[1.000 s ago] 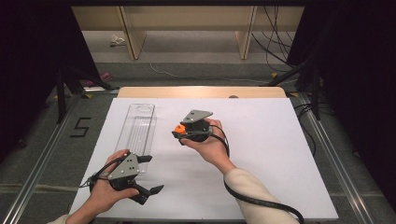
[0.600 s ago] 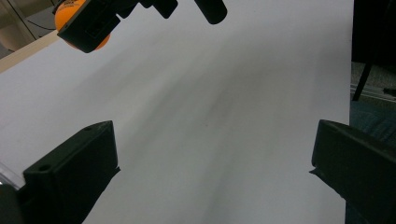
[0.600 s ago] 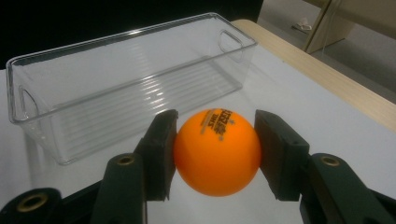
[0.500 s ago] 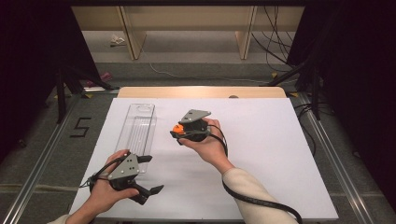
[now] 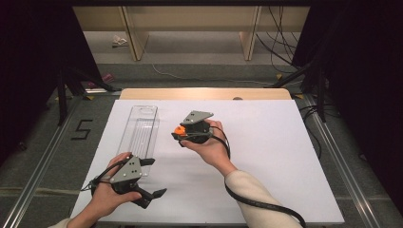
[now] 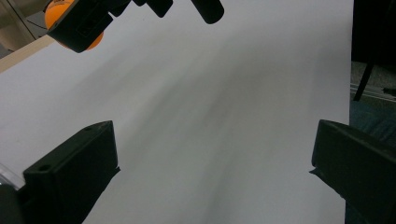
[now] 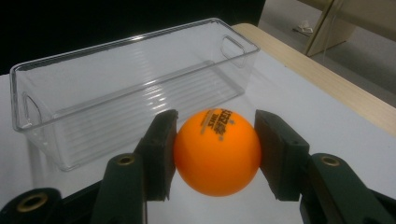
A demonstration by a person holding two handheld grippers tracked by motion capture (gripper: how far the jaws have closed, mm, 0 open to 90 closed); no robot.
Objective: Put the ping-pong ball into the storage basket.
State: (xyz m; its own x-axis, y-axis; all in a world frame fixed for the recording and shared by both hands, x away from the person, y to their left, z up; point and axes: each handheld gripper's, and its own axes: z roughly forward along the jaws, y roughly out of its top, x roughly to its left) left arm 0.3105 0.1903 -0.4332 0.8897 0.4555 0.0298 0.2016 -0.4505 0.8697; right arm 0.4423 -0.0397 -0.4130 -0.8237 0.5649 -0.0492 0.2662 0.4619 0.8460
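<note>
An orange ping-pong ball [image 7: 217, 150] with printed lettering is clamped between the jaws of my right gripper [image 7: 215, 151], which is shut on it. In the high view the right gripper [image 5: 180, 134] holds the ball [image 5: 178, 130] just right of a long clear plastic bin [image 5: 139, 135], above the white table. The bin [image 7: 126, 88] lies empty just beyond the ball. My left gripper [image 5: 153, 177] is open near the table's front left, beside the bin's near end. Its jaws [image 6: 212, 172] stand wide apart over bare white surface, with the ball [image 6: 63, 14] at top left.
The white table sheet [image 5: 266, 156] spreads wide to the right. A wooden strip [image 5: 204, 93] runs along the far edge. Black stands and cables flank the table on both sides, with a shelf unit behind.
The right gripper has drifted slightly left toward the bin with the ball. The left gripper has stayed put.
</note>
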